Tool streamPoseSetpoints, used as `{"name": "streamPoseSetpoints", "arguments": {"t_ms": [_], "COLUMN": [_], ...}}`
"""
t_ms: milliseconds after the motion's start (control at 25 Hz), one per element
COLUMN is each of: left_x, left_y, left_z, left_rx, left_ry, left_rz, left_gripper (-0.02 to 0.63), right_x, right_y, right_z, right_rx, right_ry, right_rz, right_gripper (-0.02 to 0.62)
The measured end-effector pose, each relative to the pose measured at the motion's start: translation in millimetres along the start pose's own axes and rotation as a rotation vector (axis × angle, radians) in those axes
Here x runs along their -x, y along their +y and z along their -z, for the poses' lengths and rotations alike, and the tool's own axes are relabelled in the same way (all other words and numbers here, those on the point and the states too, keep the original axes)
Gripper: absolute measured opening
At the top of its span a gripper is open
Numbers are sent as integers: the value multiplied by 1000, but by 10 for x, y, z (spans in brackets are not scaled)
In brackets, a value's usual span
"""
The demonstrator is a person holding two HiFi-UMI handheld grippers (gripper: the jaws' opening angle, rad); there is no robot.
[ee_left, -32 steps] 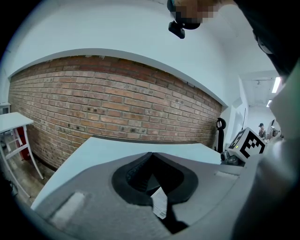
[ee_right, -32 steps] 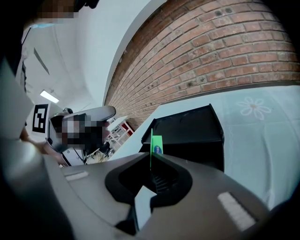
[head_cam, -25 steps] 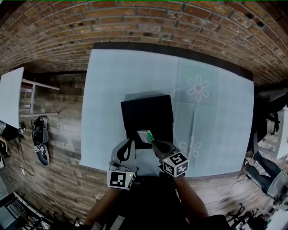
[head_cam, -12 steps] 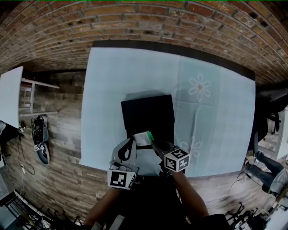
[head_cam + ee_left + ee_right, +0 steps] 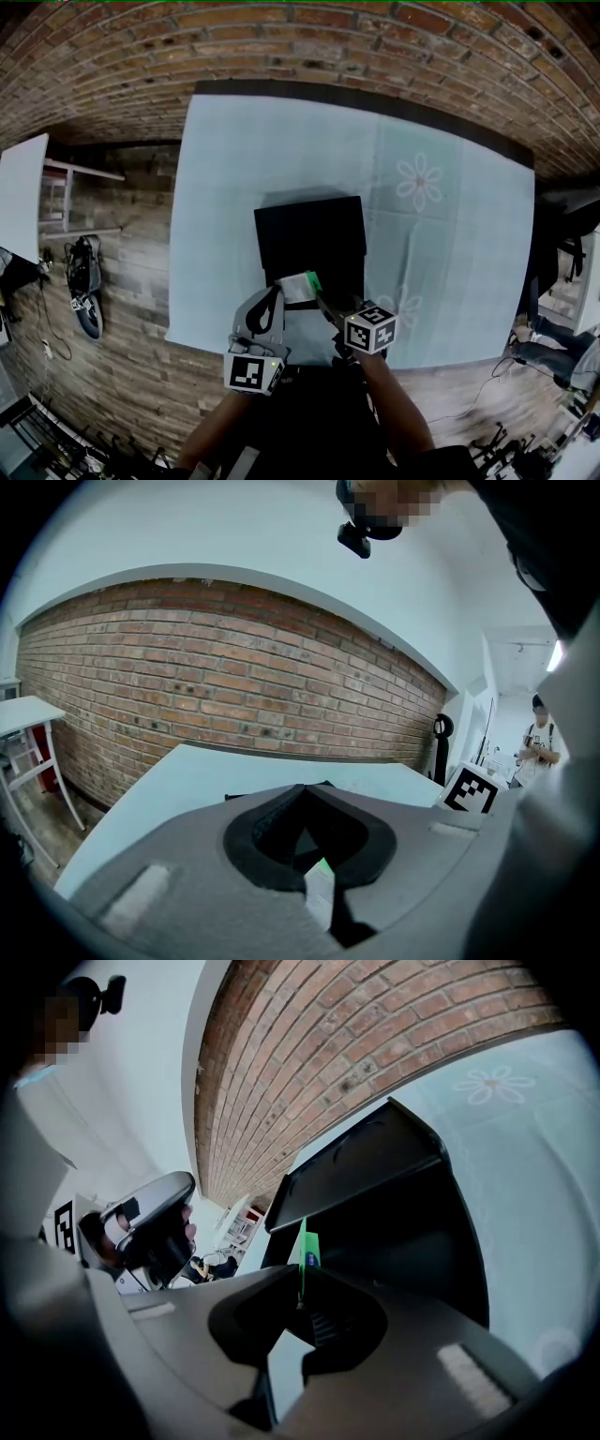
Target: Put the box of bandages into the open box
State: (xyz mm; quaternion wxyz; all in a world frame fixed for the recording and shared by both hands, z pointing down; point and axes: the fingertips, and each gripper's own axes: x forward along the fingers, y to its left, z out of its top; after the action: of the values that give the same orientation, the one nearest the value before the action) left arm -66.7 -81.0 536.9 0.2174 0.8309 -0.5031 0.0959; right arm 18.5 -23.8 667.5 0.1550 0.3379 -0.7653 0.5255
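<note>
Right gripper (image 5: pixel 321 298), just opening, holds bandages (image 5: pixel 298 287) over box (image 5: pixel 309 234).

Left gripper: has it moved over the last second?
No. The left gripper stays beside the black box's near left corner in the head view.

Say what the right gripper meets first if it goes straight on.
Probably the black inside of the open box; depth unclear. The right gripper has just been opening its jaws, box of bandages between them.
</note>
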Motion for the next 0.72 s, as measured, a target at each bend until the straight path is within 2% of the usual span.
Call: {"name": "streamPoseSetpoints", "arguments": {"t_ms": [720], "left_x": [42], "left_y": [46], "left_z": [-6], "left_rx": [1], "left_ry": [-5], "left_rz": [-13], "left_gripper": [-2], "right_x": [-19], "right_y": [-27], "right_z": [-10], "right_rx": [-15], "right_ry": [9], "right_rz": [18], "right_gripper": [44]}}
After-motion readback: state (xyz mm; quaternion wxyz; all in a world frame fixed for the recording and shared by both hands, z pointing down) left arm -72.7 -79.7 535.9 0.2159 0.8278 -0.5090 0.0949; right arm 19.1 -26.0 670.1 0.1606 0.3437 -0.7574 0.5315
